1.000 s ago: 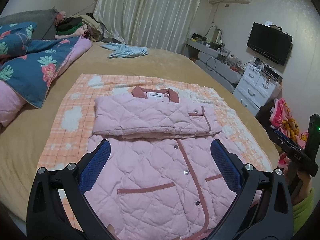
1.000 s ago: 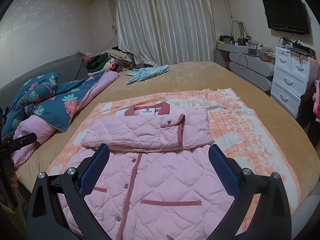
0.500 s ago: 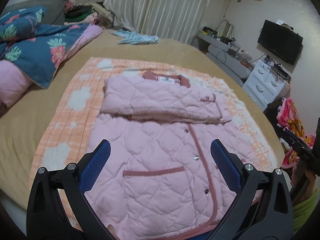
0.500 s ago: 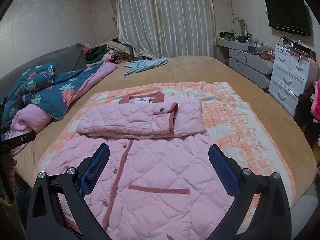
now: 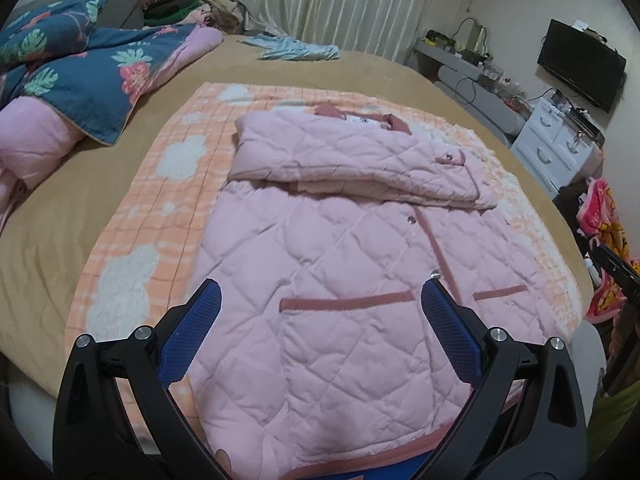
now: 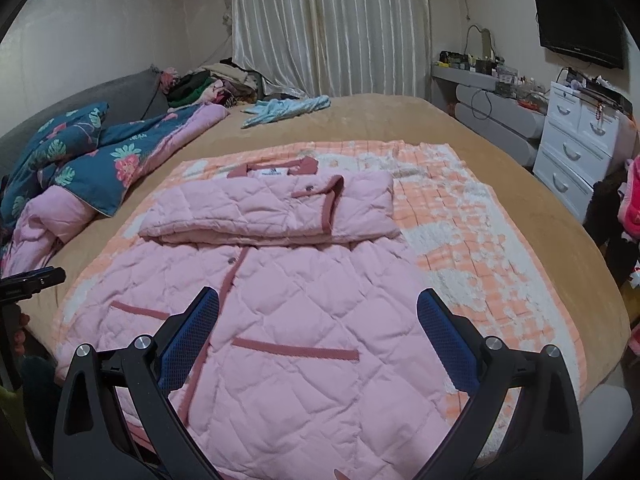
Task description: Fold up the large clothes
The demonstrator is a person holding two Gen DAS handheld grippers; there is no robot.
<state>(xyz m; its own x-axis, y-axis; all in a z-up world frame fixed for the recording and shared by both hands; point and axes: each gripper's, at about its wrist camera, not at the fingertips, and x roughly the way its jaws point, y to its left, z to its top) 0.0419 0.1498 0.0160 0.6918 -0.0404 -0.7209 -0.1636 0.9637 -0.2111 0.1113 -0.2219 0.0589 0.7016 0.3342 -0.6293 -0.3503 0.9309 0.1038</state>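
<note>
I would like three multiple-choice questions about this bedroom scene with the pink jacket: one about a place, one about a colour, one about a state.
1. Where does the pink quilted jacket lie?
A. on the orange checked blanket
B. on the white dresser
C. on the floor

2. What colour are the pads on the fingers of the left gripper?
A. red
B. blue
C. green

3. What is the state of the right gripper?
A. shut on the jacket
B. shut on nothing
C. open, holding nothing

Answers:
1. A: the blanket shows around the jacket on the bed.
2. B: both pads are blue mesh.
3. C: its jaws stand wide apart over the jacket's lower part, with no cloth pinched between them.
</note>
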